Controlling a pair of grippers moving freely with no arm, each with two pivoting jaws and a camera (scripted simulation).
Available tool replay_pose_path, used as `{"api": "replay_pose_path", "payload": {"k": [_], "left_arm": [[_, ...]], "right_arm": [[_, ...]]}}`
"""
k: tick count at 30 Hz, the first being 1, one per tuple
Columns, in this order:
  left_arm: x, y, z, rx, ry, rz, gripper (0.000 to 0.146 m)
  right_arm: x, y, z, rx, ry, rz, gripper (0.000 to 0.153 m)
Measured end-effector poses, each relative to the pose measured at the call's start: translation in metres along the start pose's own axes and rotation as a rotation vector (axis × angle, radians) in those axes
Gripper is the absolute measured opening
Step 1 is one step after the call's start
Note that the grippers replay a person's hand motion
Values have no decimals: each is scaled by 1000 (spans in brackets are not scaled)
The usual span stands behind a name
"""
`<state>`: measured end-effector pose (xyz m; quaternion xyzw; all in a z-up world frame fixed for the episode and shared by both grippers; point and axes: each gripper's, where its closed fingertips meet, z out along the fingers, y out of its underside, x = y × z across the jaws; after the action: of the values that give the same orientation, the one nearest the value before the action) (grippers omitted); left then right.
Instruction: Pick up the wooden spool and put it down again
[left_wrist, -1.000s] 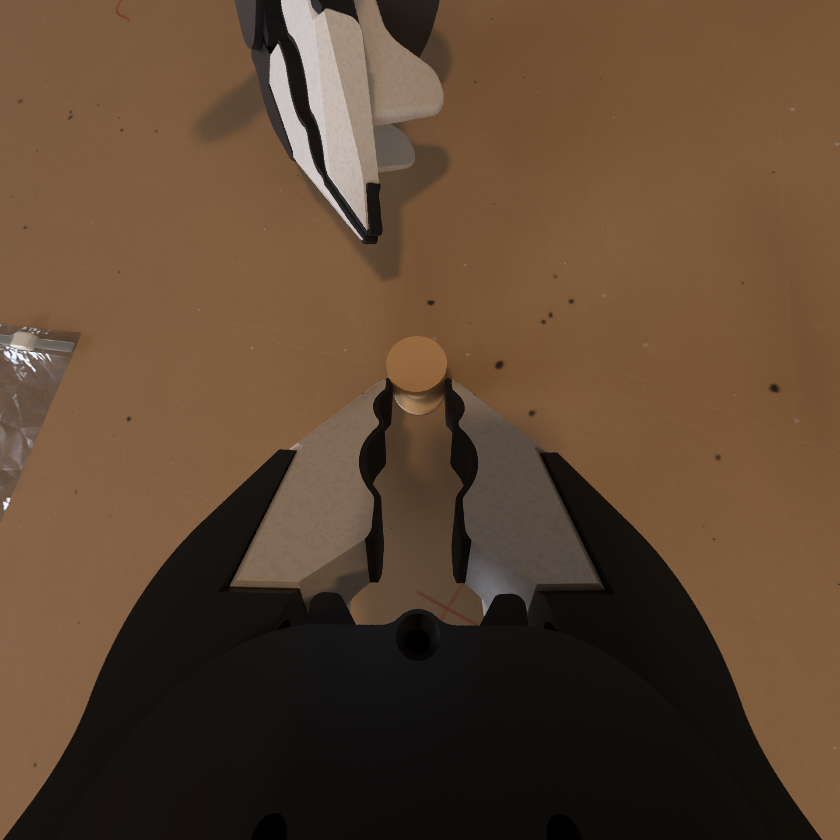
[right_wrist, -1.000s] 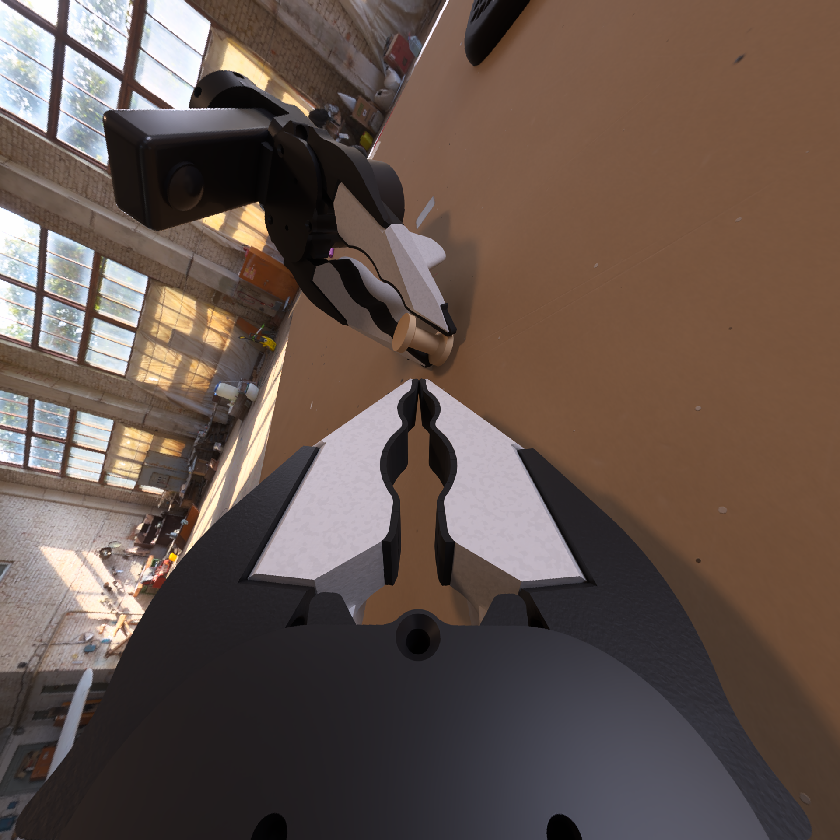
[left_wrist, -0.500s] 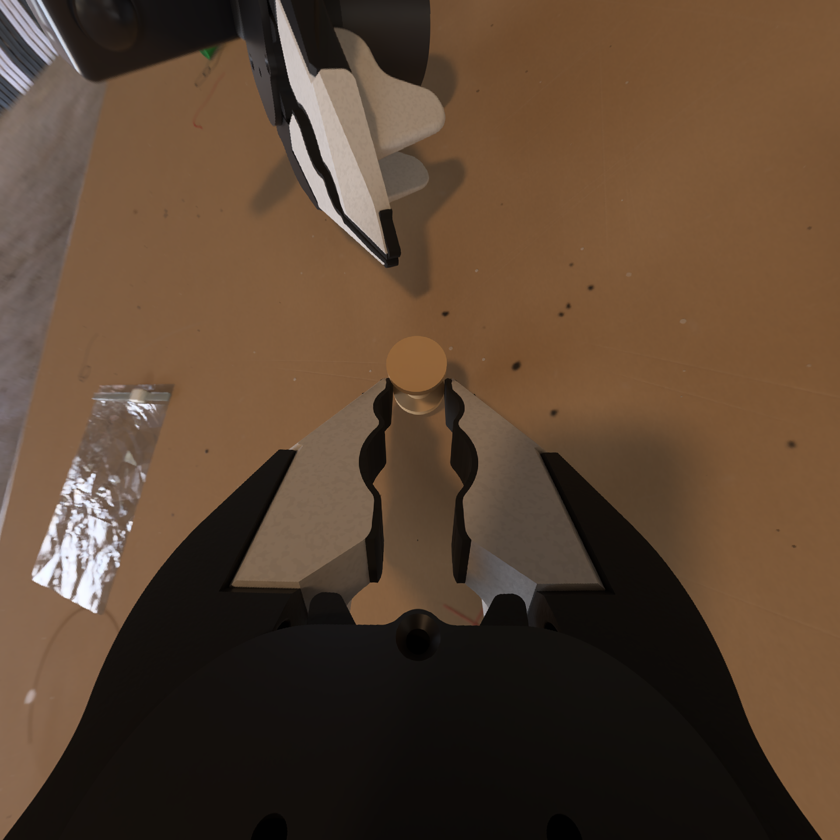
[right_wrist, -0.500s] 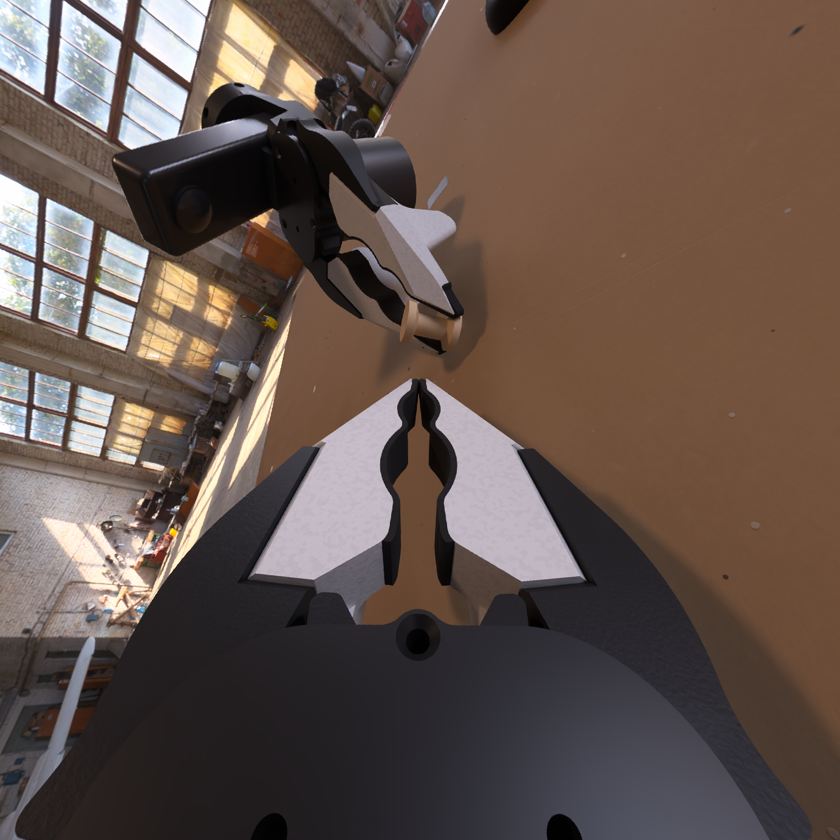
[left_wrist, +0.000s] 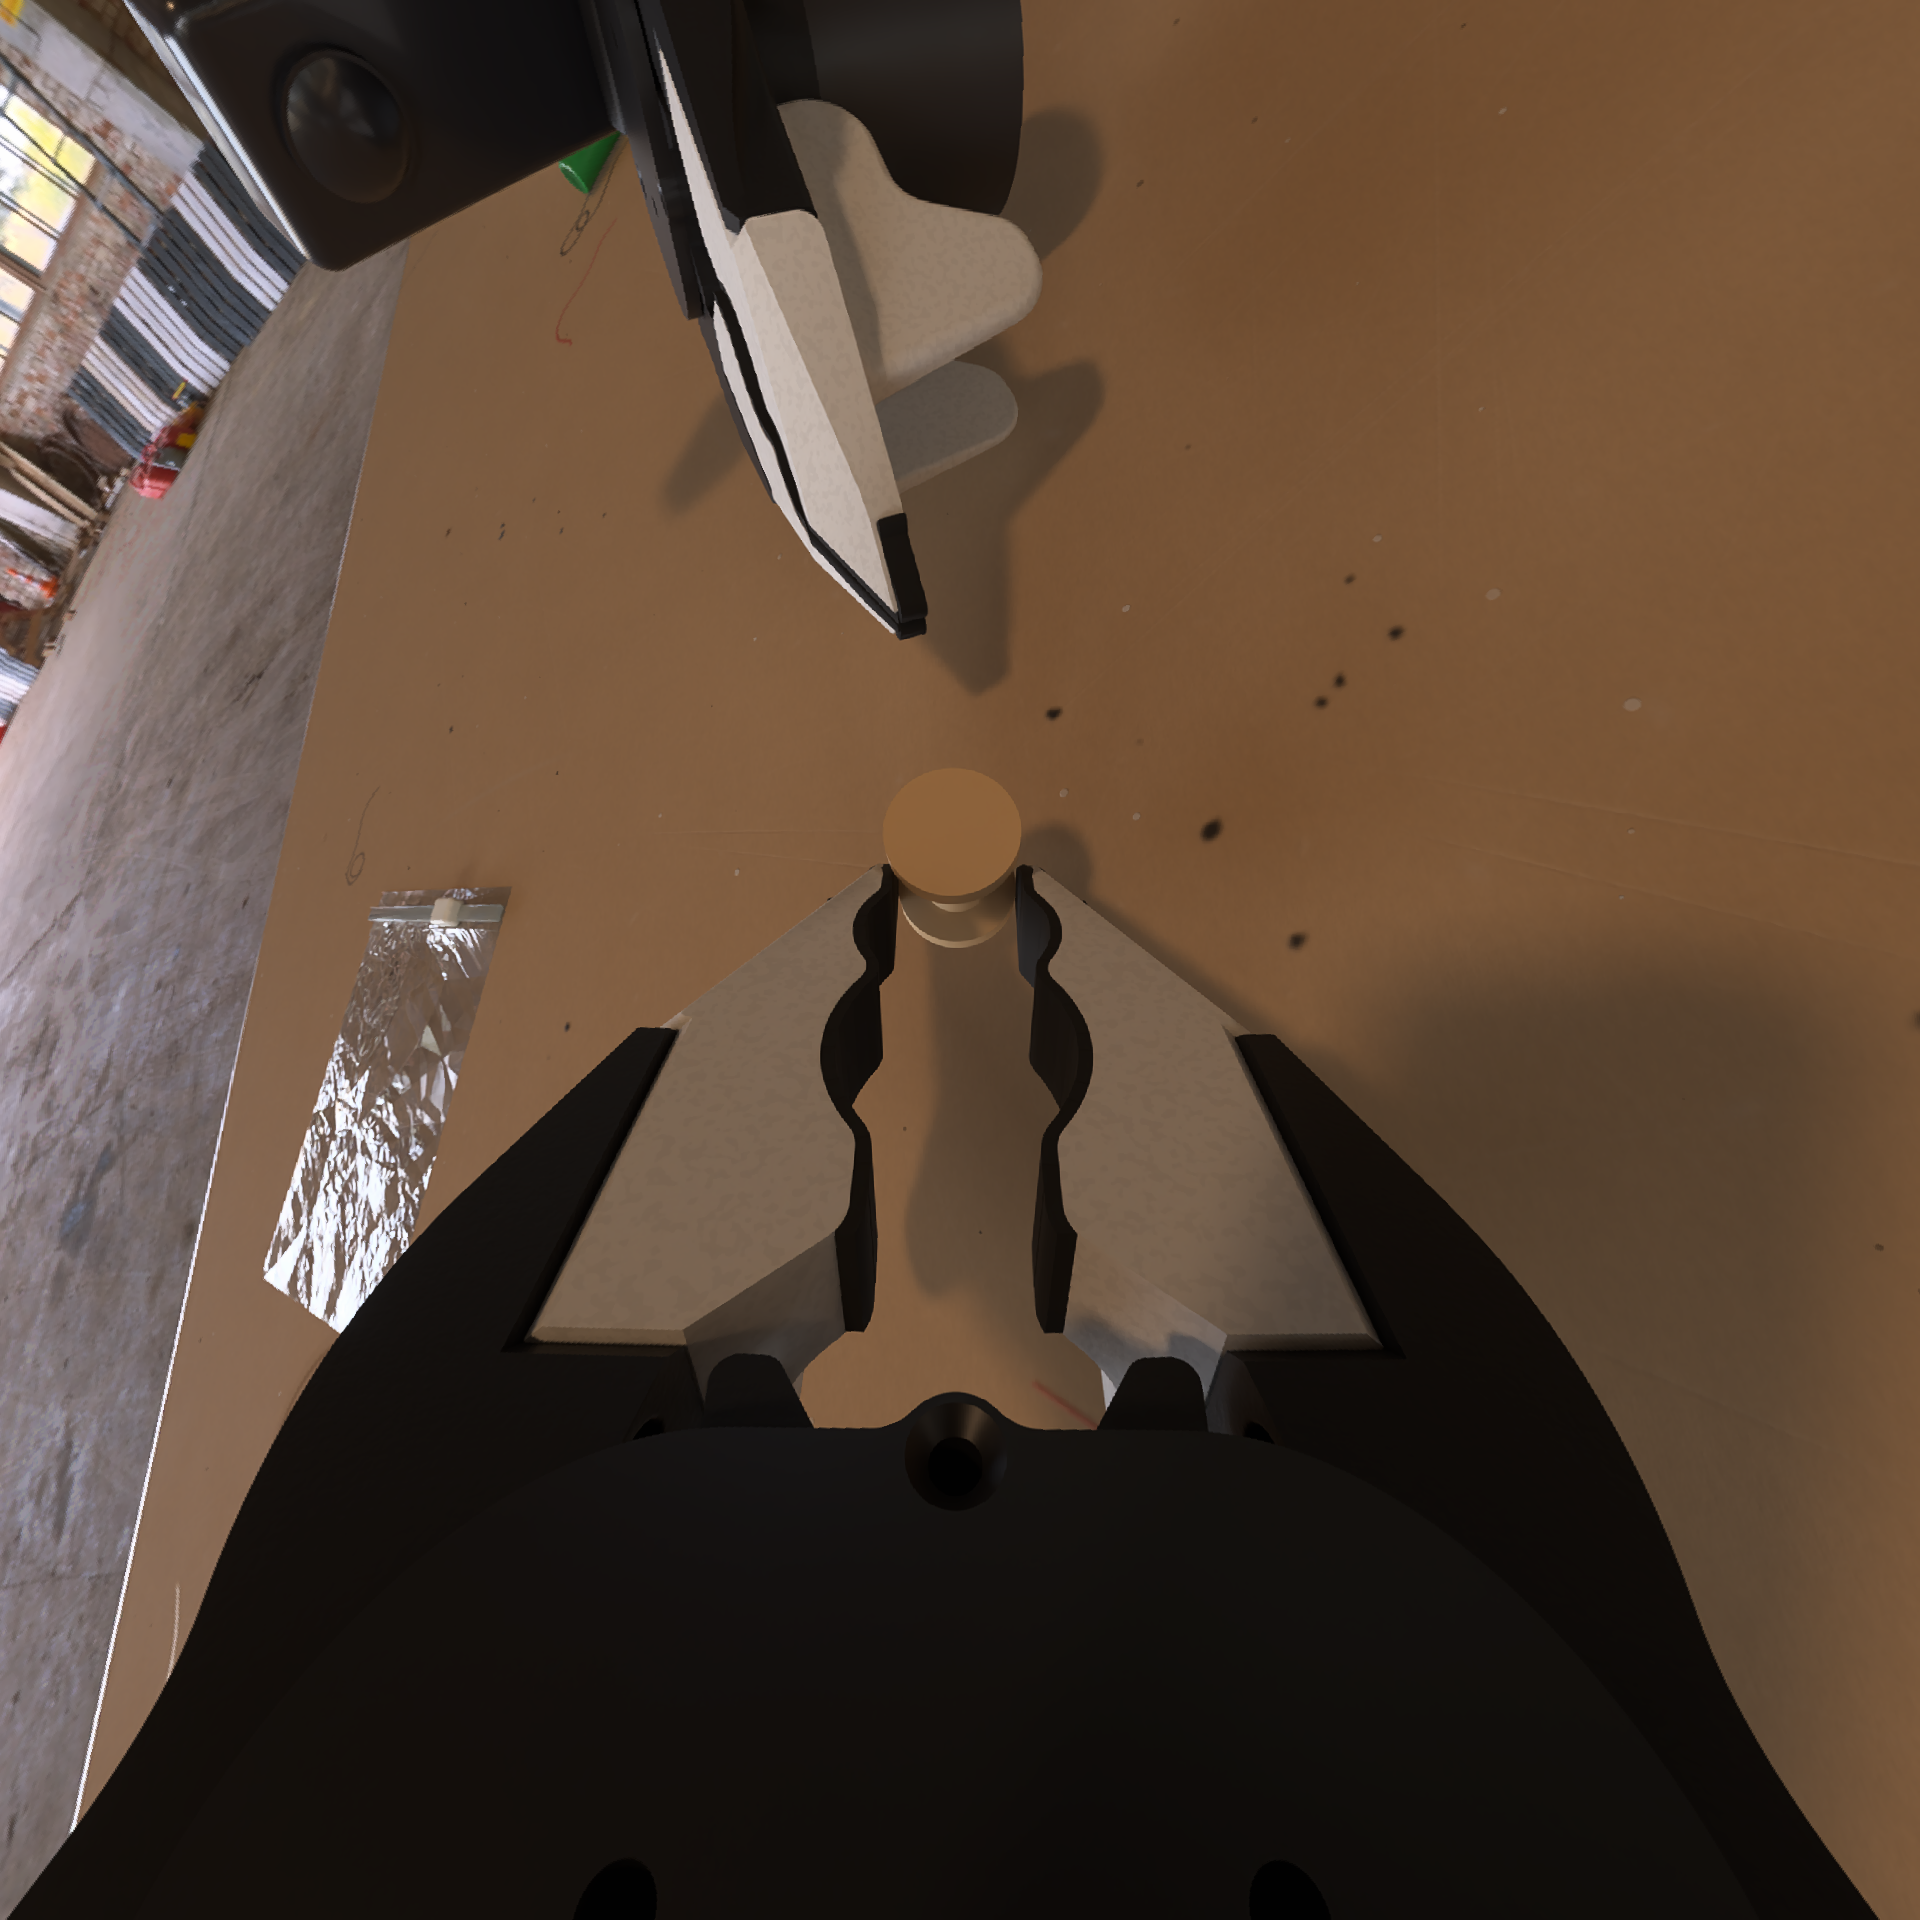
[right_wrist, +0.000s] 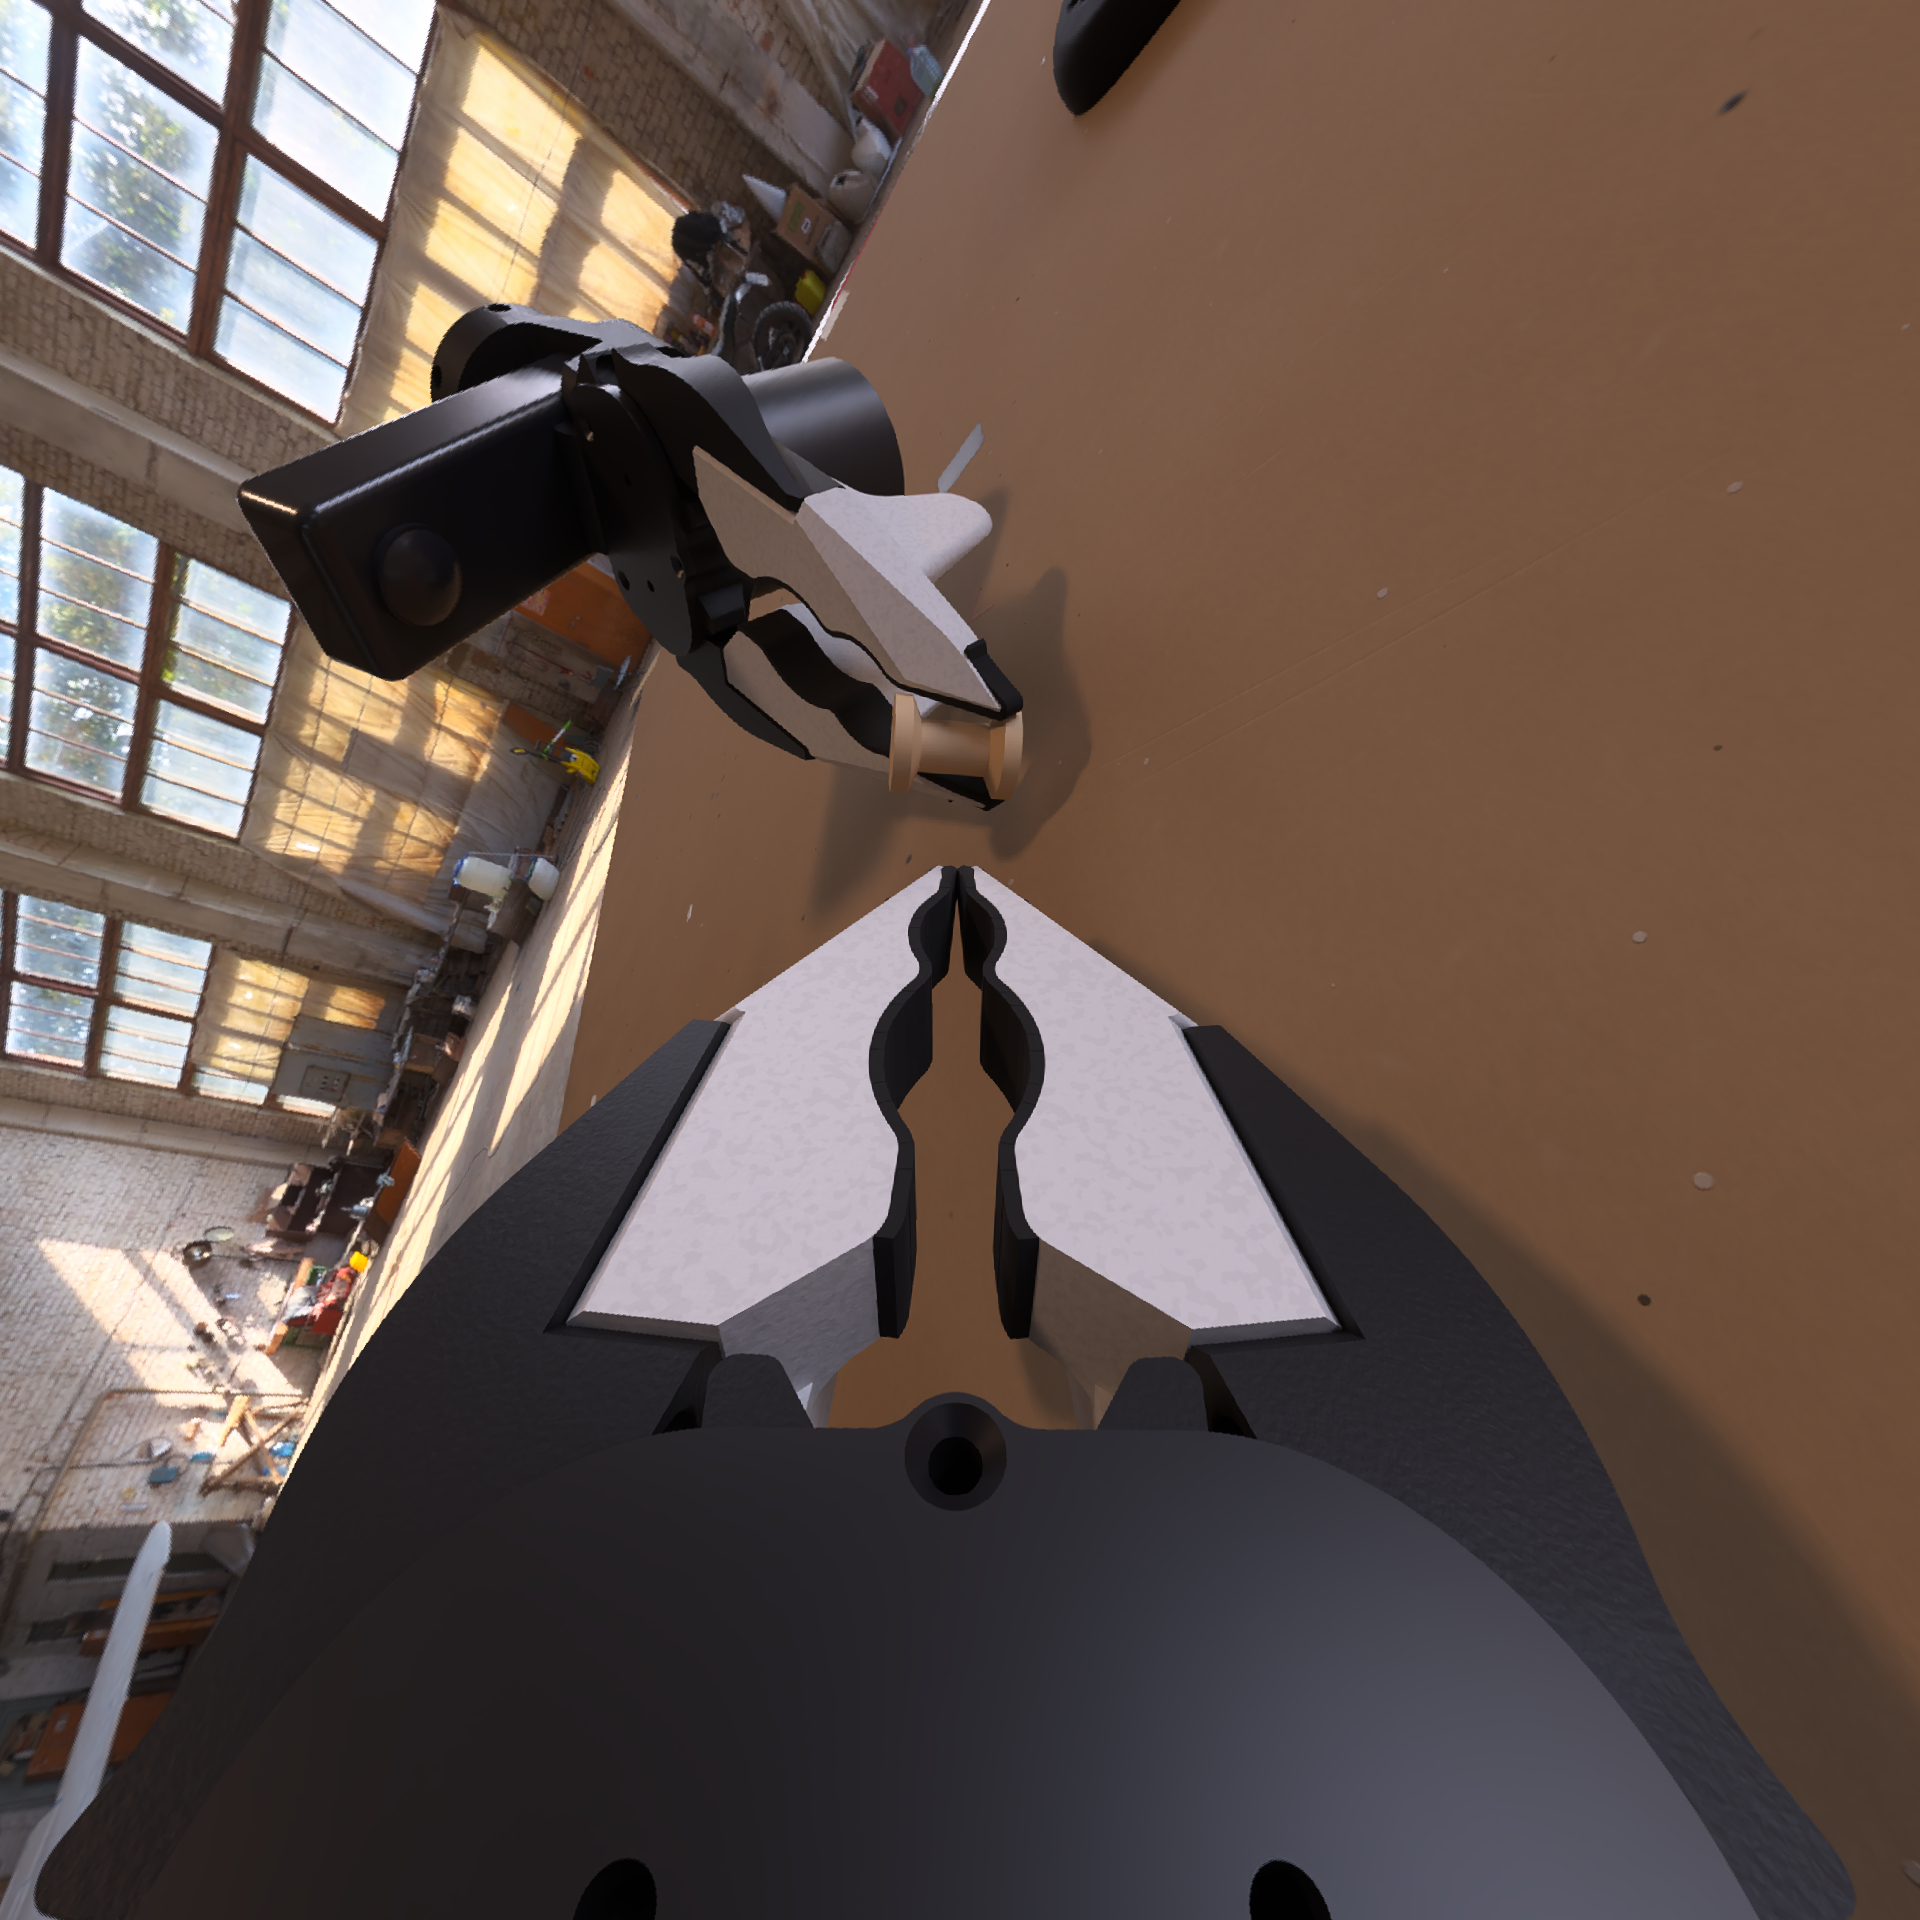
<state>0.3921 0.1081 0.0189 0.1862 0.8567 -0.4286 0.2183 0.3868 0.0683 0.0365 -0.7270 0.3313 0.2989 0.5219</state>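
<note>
The left gripper (left_wrist: 953, 883) pinches the wooden spool (left_wrist: 951, 831) between the tips of its two fingers. The fingers press on the thin middle part of the spool, one on each side. In the left wrist view, the round flat end of the spool faces the camera. In the right wrist view, the spool (right_wrist: 956, 756) shows from the side, with a round end on each side and a thin neck between them. It hangs just above the brown table (left_wrist: 1455, 416), and its shadow lies on the table under it.

The right gripper (right_wrist: 956, 873) holds nothing. Its two finger tips are pressed together. It points at the spool from close by but does not touch it. In the left wrist view, the right gripper (left_wrist: 904, 613) hangs over the table past the spool.

A shiny silver bag (left_wrist: 390, 1091) lies flat on the table, off to the left side, well apart from the spool. Small dark specks dot the table.
</note>
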Motion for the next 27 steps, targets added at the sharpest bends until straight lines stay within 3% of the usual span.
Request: {"api": "replay_pose_path", "payload": {"k": [27], "left_arm": [[-1, 3, 2, -24, 33, -89, 22]], "right_arm": [[7, -3, 4, 9, 48, 29, 0]]}}
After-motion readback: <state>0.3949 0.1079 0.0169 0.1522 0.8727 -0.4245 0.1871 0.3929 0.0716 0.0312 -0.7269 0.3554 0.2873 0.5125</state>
